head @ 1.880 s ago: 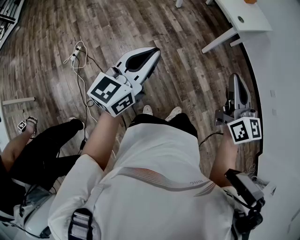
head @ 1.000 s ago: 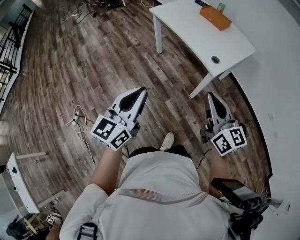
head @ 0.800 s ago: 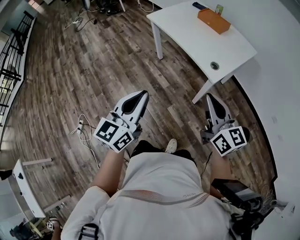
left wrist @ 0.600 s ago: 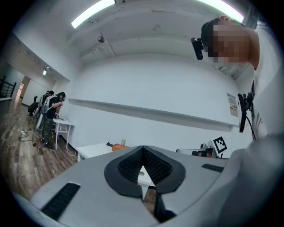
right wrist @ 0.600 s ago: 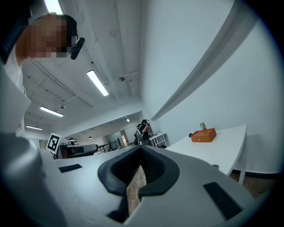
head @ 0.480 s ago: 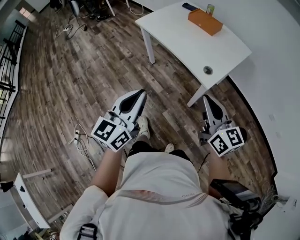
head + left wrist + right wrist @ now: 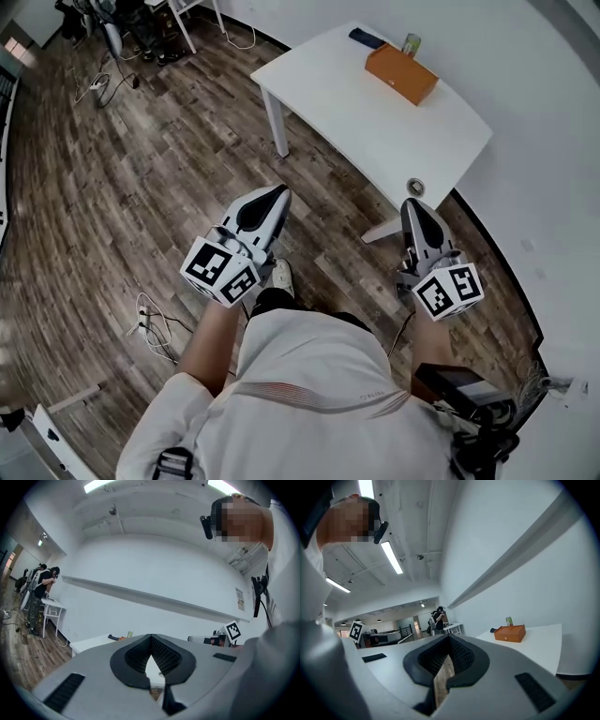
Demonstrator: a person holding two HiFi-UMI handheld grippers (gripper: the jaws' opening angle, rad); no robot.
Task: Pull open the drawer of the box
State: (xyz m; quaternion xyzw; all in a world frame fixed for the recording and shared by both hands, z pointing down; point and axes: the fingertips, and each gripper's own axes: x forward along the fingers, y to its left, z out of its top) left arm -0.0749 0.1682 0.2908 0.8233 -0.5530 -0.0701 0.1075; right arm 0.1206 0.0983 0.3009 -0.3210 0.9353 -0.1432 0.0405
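The orange box [image 7: 402, 74] lies on the far part of a white table [image 7: 375, 131], well ahead of both grippers; its drawer is too small to make out. In the right gripper view the orange box [image 7: 510, 633] shows at right, on the white table [image 7: 543, 644]. It is a tiny orange spot [image 7: 123, 638] in the left gripper view. My left gripper [image 7: 277, 190] hangs over the wood floor, shut and holding nothing. The right gripper [image 7: 412, 202] hovers near the table's near corner, shut too and holding nothing. Their tips [image 7: 151, 637] [image 7: 449, 638] meet.
A green can [image 7: 411, 43] and a dark flat object [image 7: 361, 37] lie beyond the box. The table has a round cable hole [image 7: 417, 186]. Loose cables [image 7: 155, 323] trail on the floor at left. A white wall [image 7: 544, 141] runs along the right. People stand far off [image 7: 44, 581].
The table with the orange box has come closer and further into view as the person walks toward it. Both grippers stay shut, held out in front.
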